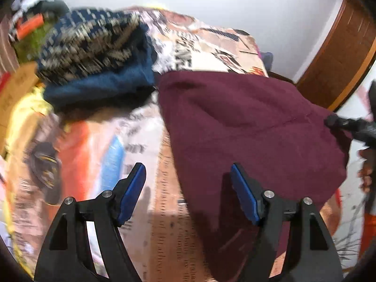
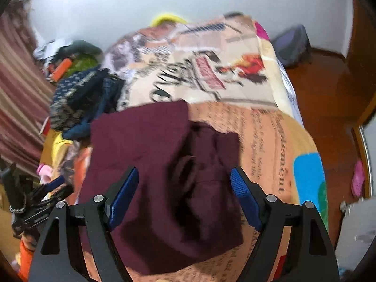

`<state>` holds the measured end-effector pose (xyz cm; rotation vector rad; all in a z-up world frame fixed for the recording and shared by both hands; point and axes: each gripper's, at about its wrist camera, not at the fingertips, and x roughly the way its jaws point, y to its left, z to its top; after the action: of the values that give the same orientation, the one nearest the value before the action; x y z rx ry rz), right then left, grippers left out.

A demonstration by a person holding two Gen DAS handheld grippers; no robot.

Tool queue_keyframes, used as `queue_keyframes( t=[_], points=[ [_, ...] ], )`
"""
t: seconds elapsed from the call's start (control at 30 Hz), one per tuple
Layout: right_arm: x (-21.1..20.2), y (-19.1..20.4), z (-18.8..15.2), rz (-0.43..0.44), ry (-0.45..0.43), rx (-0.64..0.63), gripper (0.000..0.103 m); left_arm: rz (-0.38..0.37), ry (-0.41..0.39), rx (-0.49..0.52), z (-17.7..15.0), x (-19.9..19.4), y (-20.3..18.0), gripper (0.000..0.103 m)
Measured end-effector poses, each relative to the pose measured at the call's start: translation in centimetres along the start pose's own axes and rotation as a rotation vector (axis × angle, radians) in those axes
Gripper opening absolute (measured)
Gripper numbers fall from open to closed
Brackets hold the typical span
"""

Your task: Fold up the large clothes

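Observation:
A maroon garment [image 1: 246, 129] lies partly folded on a bed with a printed newspaper-pattern cover [image 1: 164, 211]. In the right wrist view the garment [image 2: 152, 164] shows a folded layer on its right side. My left gripper [image 1: 188, 171] is open and empty above the garment's left edge. My right gripper [image 2: 184, 174] is open and empty right above the garment's middle. The right gripper's fingers [image 1: 338, 123] also show at the garment's right edge in the left wrist view, and the left gripper [image 2: 47, 188] shows at the left of the right wrist view.
A pile of blue patterned clothes [image 1: 94, 54] sits at the far left of the bed, also in the right wrist view [image 2: 80, 101]. Beyond it lie green and orange items [image 2: 68, 65]. A wooden floor [image 2: 329, 94] and a dark bag [image 2: 291, 44] are to the right.

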<state>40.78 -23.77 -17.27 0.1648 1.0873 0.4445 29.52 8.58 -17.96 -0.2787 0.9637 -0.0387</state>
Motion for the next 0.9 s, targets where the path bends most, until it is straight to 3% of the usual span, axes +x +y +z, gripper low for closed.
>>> queue_keyframes(
  t=[0.17, 0.33, 0.47, 0.6, 0.8, 0.87, 0.9],
  points=[
    [1.2, -2.9, -0.5, 0.121, 0.065, 0.062, 0.082, -0.083, 0.068, -0.023, -0.5, 2.2, 0.0, 0.074],
    [2.9, -4.2, 0.2, 0.176, 0.139, 0.059, 0.095, -0.208, 0.124, -0.138, 0.3, 4.3, 1.6, 0.074],
    [4.0, -4.7, 1.0, 0.22, 0.174, 0.039, 0.099, -0.297, 0.174, -0.245, 0.6, 6.2, 3.0, 0.074],
    [5.9, -5.7, 1.0, 0.274, 0.205, 0.138, 0.101, -0.364, 0.21, -0.321, 0.6, 7.7, 3.6, 0.074],
    [5.7, -5.4, 1.0, 0.291, 0.196, 0.141, 0.099, -0.399, 0.234, -0.337, 1.7, 9.2, 3.0, 0.079],
    [5.7, -5.6, 0.9, 0.322, 0.209, 0.172, 0.094, -0.393, 0.226, -0.331, 2.1, 9.6, 2.6, 0.081],
    [5.7, -5.7, 0.8, 0.353, 0.224, 0.194, 0.084, -0.391, 0.221, -0.336, 1.8, 9.5, 2.6, 0.081]
  ],
)
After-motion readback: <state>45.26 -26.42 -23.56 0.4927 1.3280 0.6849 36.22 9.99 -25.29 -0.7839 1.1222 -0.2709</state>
